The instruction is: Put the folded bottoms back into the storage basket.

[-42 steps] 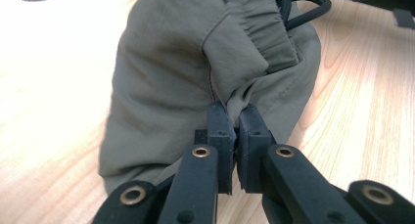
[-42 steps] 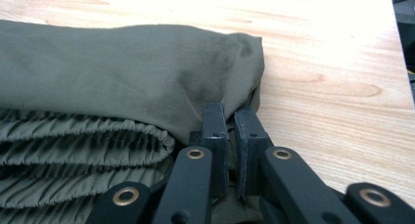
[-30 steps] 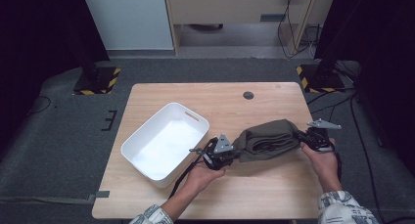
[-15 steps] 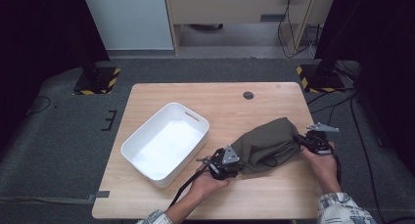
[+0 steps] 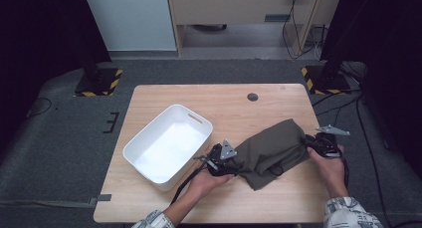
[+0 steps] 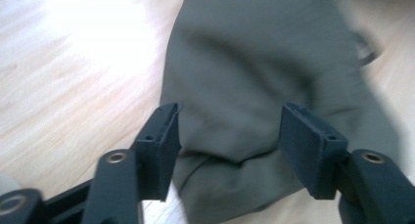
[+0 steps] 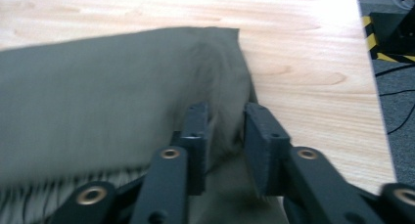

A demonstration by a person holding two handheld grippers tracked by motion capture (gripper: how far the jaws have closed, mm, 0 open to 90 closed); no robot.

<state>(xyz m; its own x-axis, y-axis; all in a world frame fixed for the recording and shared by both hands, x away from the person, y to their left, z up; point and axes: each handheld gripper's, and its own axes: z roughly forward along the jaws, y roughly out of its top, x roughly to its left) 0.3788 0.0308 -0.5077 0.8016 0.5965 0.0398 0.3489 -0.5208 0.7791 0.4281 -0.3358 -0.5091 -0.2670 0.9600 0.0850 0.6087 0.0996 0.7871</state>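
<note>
An olive green cloth [image 5: 271,151] lies folded on the wooden table [image 5: 224,101], right of centre. My left gripper [image 5: 235,163] is at the cloth's near left end. Its jaws have just been opening and now straddle the cloth's [image 6: 254,62] edge with the pads [image 6: 164,141] clear of the fabric. My right gripper [image 5: 309,143] is at the cloth's right end. Its jaws have also just been opening, and a ridge of cloth [image 7: 107,97] sits loosely in the narrow gap between the pads [image 7: 198,136].
A white plastic bin [image 5: 149,127] stands on the left half of the table, just left of my left hand. A small black round hole cover [image 5: 253,96] sits near the far edge. Cables and yellow-black stand feet [image 5: 318,81] are on the floor beyond.
The cloth has come down from a bunched roll to a flatter fold nearer the front edge. My left gripper has shifted right and toward me. Both grippers' jaws have opened off the cloth.
</note>
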